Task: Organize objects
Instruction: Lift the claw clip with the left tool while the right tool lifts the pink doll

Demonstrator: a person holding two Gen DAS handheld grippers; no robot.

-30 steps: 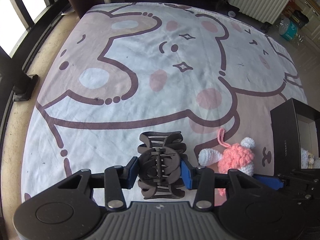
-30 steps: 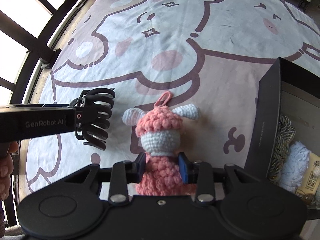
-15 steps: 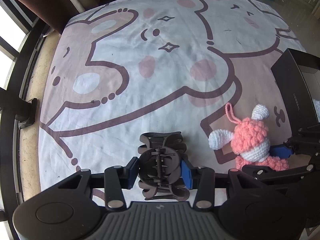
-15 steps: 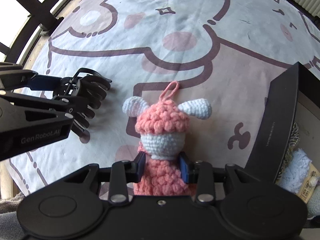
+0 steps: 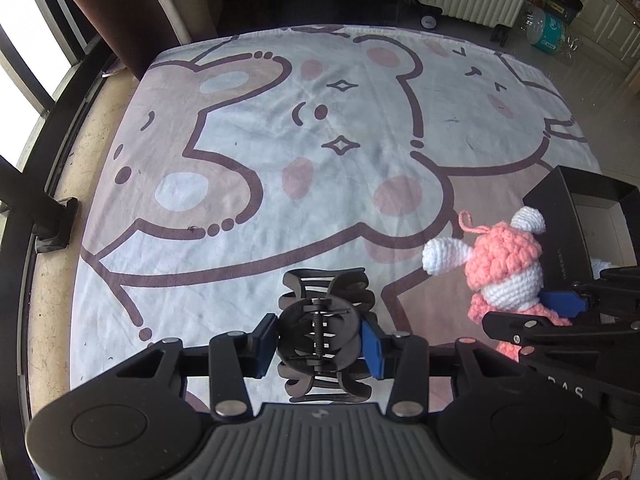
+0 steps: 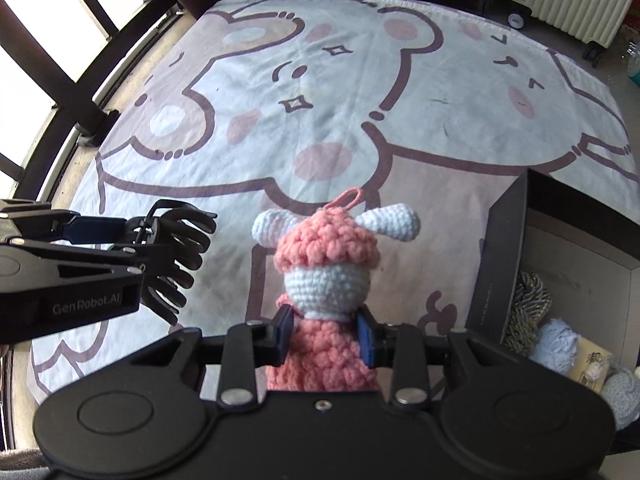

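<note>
Black plastic hair claw clip [image 5: 320, 340] is clamped between the blue pads of the left gripper [image 5: 318, 342], both pads pressing its sides; it is held clear above the blanket [image 5: 280, 160], teeth pointing away from the camera. That cartoon-bear printed blanket is white, tan and pink with dark brown outlines, spread flat on the floor. To the right, a pink and white crocheted doll [image 6: 326, 276], with white ears and a pink hanging loop on top, is gripped at its body by the right gripper [image 6: 325, 334], whose jaws have just been closing on it; the doll is upright and lifted off the blanket. Further right, an open black box [image 6: 504, 256] sits on the blanket edge, just beside the doll; inside it lie a braided cord bundle [image 6: 528, 304] and pale blue yarn items [image 6: 558, 344]
</note>
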